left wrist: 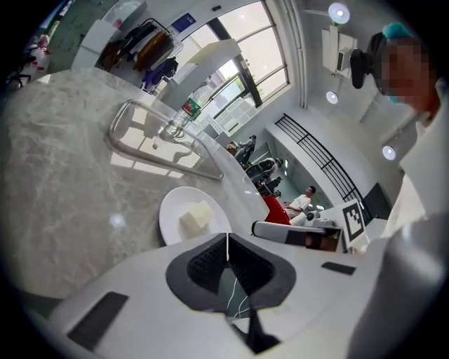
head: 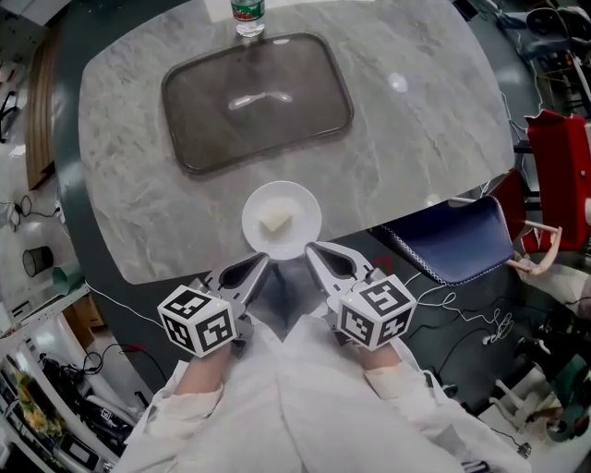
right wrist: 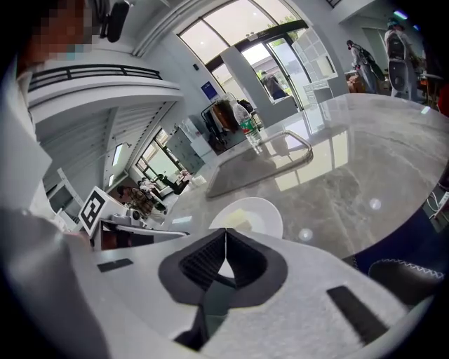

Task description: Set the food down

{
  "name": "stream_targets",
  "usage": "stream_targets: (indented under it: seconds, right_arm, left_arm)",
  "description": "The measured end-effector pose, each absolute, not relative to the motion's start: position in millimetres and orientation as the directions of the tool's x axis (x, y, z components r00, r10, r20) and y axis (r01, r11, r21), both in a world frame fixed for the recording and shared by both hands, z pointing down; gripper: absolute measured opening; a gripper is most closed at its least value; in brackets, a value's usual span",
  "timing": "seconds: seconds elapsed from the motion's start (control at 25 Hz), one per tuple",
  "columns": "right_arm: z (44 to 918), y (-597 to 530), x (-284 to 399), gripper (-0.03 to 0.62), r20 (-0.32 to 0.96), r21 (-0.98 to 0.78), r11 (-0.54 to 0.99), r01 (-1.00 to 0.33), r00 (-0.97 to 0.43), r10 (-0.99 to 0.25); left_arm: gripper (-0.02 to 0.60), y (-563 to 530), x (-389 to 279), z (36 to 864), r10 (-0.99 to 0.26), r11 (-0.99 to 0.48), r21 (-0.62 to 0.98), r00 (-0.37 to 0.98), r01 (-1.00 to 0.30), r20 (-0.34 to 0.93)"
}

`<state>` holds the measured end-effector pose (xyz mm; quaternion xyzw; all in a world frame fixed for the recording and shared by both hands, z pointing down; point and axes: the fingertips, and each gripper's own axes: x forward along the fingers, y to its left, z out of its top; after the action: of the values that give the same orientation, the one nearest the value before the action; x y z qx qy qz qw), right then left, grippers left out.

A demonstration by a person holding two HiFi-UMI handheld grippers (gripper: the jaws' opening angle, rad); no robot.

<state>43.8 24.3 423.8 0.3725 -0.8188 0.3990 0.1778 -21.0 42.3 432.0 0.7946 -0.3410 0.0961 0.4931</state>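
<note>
A white plate (head: 297,200) carries a pale block of food (head: 275,222) at the near edge of the marble table (head: 129,166). My left gripper (head: 264,260) is shut on the plate's near-left rim and my right gripper (head: 310,248) on its near-right rim. In the left gripper view the closed jaws (left wrist: 226,237) meet at the edge of the plate (left wrist: 172,210), with the food (left wrist: 196,216) just beyond. The right gripper view likewise shows my shut jaws (right wrist: 226,230) at the plate (right wrist: 268,214). Whether the plate rests on the table I cannot tell.
A rectangular glass lid with a handle (head: 257,100) lies farther back on the table, and a water bottle (head: 247,14) stands behind it. A blue chair seat (head: 452,242) sits at the table's right front. Cables (head: 480,323) run across the floor.
</note>
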Motion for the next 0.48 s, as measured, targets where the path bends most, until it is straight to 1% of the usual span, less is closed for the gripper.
stream_targets:
  seconds: [0.48]
  right_arm:
    - [446, 31, 43, 0.003, 0.613, -0.545, 0.381, -0.747, -0.665, -0.426]
  left_arm:
    - [0.018, 44, -32, 464, -0.449, -0.198, 0.685, 0.686, -0.701, 0.573]
